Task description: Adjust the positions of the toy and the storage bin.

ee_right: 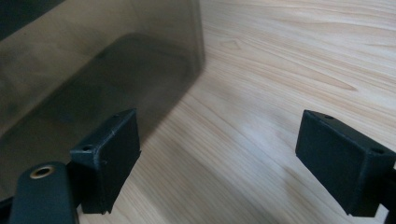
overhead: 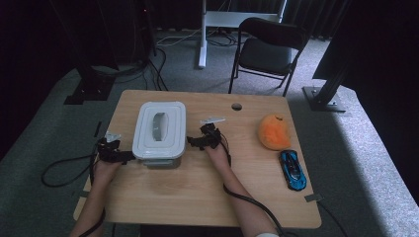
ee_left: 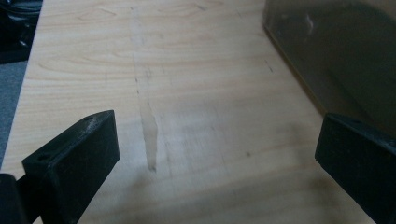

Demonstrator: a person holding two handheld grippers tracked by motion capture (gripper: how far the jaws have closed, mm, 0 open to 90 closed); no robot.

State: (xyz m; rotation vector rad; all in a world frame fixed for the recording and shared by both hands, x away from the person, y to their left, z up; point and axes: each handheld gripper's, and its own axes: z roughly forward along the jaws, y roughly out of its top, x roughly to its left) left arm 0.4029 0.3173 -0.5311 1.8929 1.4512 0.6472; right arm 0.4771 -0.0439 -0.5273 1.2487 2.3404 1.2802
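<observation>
On the table (overhead: 197, 187), a white lidded container (overhead: 159, 129) sits left of centre. Left gripper (overhead: 123, 158) rests at its left near corner, jaws spread wide, holding nothing. Right gripper (overhead: 190, 141) rests just beside its right wall, jaws likewise apart and empty. An orange plush (overhead: 273, 131) and blue toy car (overhead: 293, 169) lie well apart, right.

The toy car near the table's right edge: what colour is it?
Blue with black parts; the toy car shows best in the high view.
</observation>
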